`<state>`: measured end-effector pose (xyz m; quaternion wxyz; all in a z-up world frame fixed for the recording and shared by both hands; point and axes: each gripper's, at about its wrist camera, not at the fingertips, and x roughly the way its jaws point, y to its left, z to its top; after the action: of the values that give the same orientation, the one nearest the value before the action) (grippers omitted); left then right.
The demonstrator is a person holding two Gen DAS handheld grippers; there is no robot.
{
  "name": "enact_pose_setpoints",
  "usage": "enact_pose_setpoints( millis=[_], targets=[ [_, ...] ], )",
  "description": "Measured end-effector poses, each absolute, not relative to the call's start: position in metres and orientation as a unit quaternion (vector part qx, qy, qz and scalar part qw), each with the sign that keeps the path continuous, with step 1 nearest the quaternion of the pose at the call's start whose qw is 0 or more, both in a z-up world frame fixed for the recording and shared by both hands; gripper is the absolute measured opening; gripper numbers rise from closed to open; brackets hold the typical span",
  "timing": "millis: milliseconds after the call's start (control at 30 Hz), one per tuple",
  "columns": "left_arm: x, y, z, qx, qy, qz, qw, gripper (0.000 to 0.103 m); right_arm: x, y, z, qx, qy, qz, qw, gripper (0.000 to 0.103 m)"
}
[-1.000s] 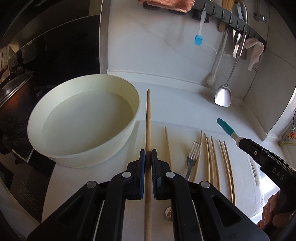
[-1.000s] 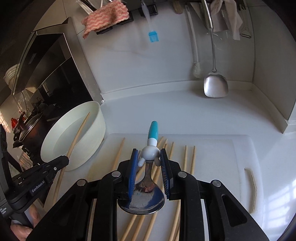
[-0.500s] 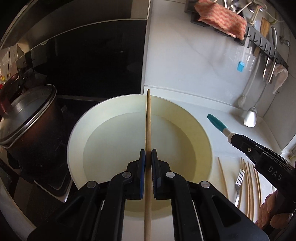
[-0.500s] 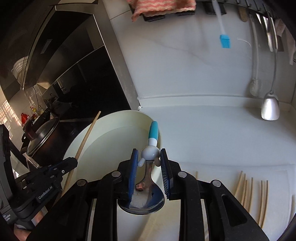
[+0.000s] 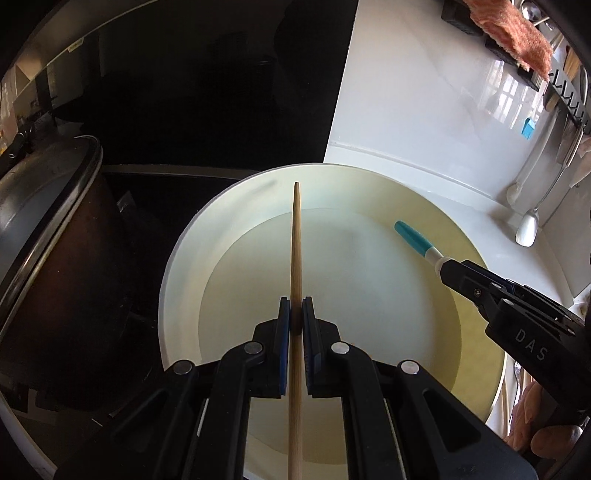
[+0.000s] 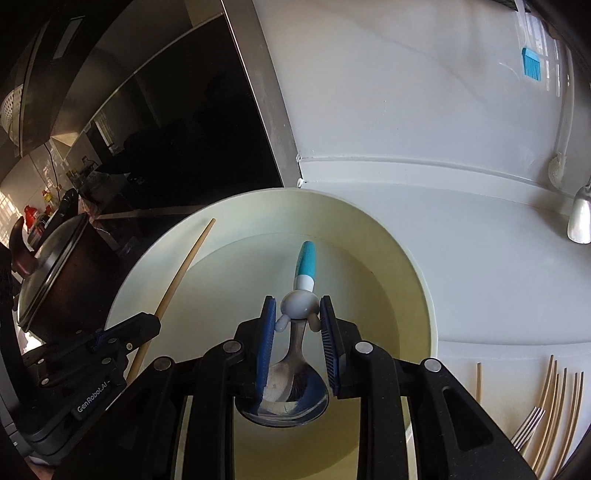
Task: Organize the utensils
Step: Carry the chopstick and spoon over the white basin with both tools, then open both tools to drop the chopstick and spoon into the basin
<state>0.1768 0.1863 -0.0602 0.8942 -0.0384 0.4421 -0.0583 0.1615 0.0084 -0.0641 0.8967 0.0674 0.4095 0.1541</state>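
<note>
My left gripper (image 5: 296, 312) is shut on a wooden chopstick (image 5: 295, 258) and holds it over the cream round basin (image 5: 177, 258), tip pointing at the far rim. My right gripper (image 6: 297, 314) is shut on a metal spoon (image 6: 295, 380) with a teal and white handle (image 6: 306, 266), also held over the basin (image 6: 417, 273). In the left wrist view the right gripper (image 5: 448, 267) comes in from the right with the teal handle (image 5: 412, 238) sticking out. In the right wrist view the left gripper (image 6: 147, 321) holds the chopstick (image 6: 184, 266) at the left.
A dark lidded pot (image 5: 48, 236) stands left of the basin. Several chopsticks (image 6: 554, 391) and a fork (image 6: 528, 424) lie on the white board at the right. A spatula (image 5: 526, 229), a blue brush (image 5: 528, 127) and a pink cloth (image 5: 513, 33) hang on the wall.
Both grippers have moved left from the cutting board to above the basin, carrying the chopstick and the spoon. They have also come lower and closer to the basin.
</note>
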Motion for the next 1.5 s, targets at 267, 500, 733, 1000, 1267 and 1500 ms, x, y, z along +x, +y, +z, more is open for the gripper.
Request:
enact_pose_setpoints(
  millis=[267, 500, 733, 1000, 1267, 1500],
  targets=[
    [0.19, 0.188, -0.074, -0.028, 0.474, -0.066, 0.878, 0.007, 0.174, 0.019, -0.077, 0.048, 0.448, 0.135, 0.882, 0.024],
    [0.194, 0.184, -0.081, -0.018, 0.49, -0.069, 0.869, 0.009, 0.179, 0.019, -0.088, 0.046, 0.475, 0.126, 0.87, 0.024],
    [0.194, 0.184, -0.093, -0.014, 0.515, -0.06, 0.855, 0.011, 0.179, 0.018, -0.099, 0.035, 0.493, 0.126, 0.86, 0.024],
    [0.189, 0.182, -0.089, -0.008, 0.514, -0.057, 0.856, 0.031, 0.17, 0.018, -0.098, 0.019, 0.489, 0.126, 0.863, 0.025],
    [0.179, 0.187, -0.071, -0.017, 0.493, -0.042, 0.869, 0.049, 0.158, 0.007, -0.072, 0.027, 0.461, 0.134, 0.877, 0.035],
    [0.156, 0.19, -0.05, -0.014, 0.47, -0.017, 0.883, 0.069, 0.128, -0.013, -0.044, 0.047, 0.418, 0.144, 0.896, 0.043]
  ],
)
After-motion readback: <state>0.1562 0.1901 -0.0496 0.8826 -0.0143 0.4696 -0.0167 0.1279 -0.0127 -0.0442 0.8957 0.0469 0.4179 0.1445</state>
